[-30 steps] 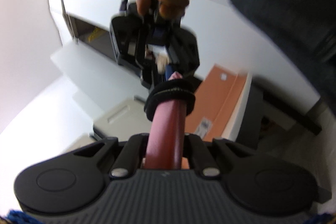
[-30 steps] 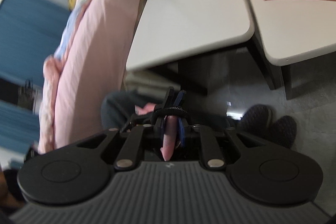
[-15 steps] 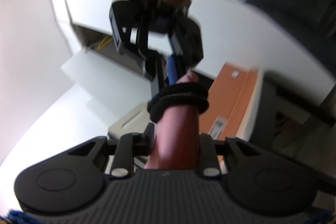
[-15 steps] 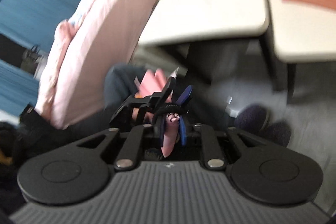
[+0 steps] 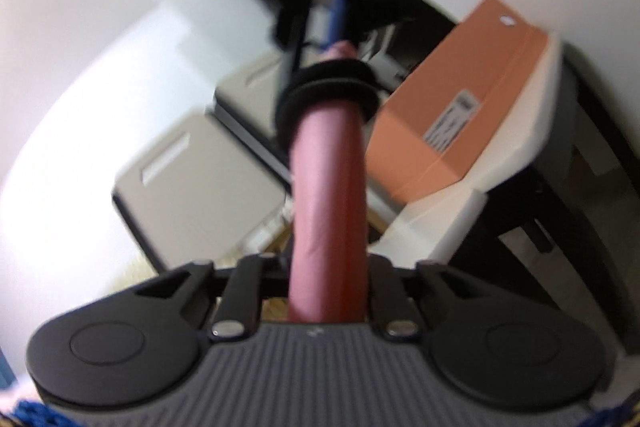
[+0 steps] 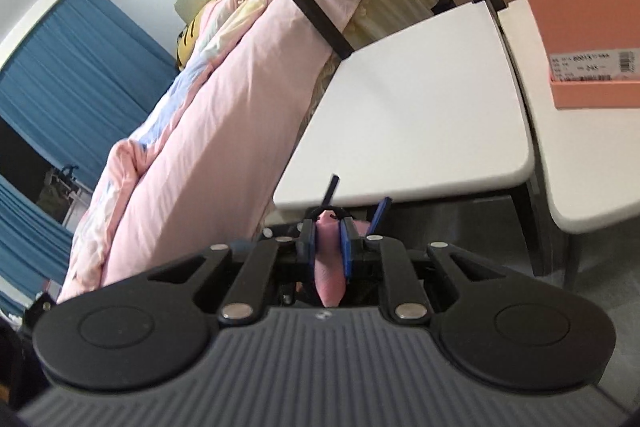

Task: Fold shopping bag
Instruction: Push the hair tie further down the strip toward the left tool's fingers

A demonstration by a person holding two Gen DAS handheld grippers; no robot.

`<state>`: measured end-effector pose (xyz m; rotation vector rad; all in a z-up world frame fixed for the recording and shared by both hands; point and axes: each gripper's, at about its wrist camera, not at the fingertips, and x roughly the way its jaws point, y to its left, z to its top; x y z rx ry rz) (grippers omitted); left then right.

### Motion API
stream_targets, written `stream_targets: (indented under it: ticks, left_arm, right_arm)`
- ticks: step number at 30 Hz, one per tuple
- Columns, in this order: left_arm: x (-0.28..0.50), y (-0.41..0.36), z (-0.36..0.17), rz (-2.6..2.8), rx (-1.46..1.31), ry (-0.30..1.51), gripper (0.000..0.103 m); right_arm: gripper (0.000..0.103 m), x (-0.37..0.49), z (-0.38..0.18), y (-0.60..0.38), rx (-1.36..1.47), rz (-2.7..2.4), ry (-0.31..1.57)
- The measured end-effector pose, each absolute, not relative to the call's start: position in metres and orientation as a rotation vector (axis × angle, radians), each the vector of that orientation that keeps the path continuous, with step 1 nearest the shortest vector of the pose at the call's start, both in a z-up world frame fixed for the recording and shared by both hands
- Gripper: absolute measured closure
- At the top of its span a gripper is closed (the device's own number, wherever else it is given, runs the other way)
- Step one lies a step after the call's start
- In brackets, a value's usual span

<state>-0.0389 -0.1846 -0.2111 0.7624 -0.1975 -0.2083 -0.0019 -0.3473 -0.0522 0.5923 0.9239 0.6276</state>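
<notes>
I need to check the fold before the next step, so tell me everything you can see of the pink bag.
The pink bag is rolled into a smooth, tight, fabric-like tube, bound near its far end by a black elastic band. It spans between the two grippers: the left gripper holds the near end, the right gripper is clamped on the other.

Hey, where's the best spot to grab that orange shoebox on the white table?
Pinch the labelled end wall of the orange shoebox, coming down from above. Its top is open, so that thin upright rim is exposed, and the whole box looks too wide to span.
</notes>
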Motion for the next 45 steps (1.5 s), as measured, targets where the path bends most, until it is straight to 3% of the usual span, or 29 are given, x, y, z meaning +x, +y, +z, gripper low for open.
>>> stream_targets:
  ticks: [12, 19, 29, 33, 36, 40, 45]
  left_arm:
    - [-0.007, -0.143, -0.176, -0.138, 0.549, 0.019, 0.096]
    - [-0.012, -0.132, -0.169, -0.167, 0.520, 0.061, 0.096]
    - [-0.005, -0.138, -0.169, -0.221, 0.479, 0.113, 0.075]
    - [0.000, -0.135, -0.167, -0.233, 0.448, 0.157, 0.072]
    - [0.003, -0.135, -0.169, -0.234, 0.444, 0.179, 0.073]
    - [0.003, -0.132, -0.167, -0.239, 0.425, 0.189, 0.087]
    - [0.010, -0.124, -0.166, -0.267, 0.359, 0.254, 0.092]
  right_arm:
    - [0.082, -0.004, -0.074, -0.285, 0.666, 0.432, 0.625]
    - [0.080, 0.003, -0.083, -0.267, 0.635, 0.405, 0.620]
    - [0.085, 0.017, -0.090, -0.286, 0.710, 0.404, 0.665]
    - [0.085, 0.024, -0.084, -0.288, 0.692, 0.395, 0.654]
    - [0.085, 0.030, -0.074, -0.291, 0.671, 0.392, 0.635]
    - [0.085, 0.038, -0.063, -0.292, 0.648, 0.391, 0.611]
    - [0.085, 0.040, -0.068, -0.289, 0.654, 0.381, 0.601]
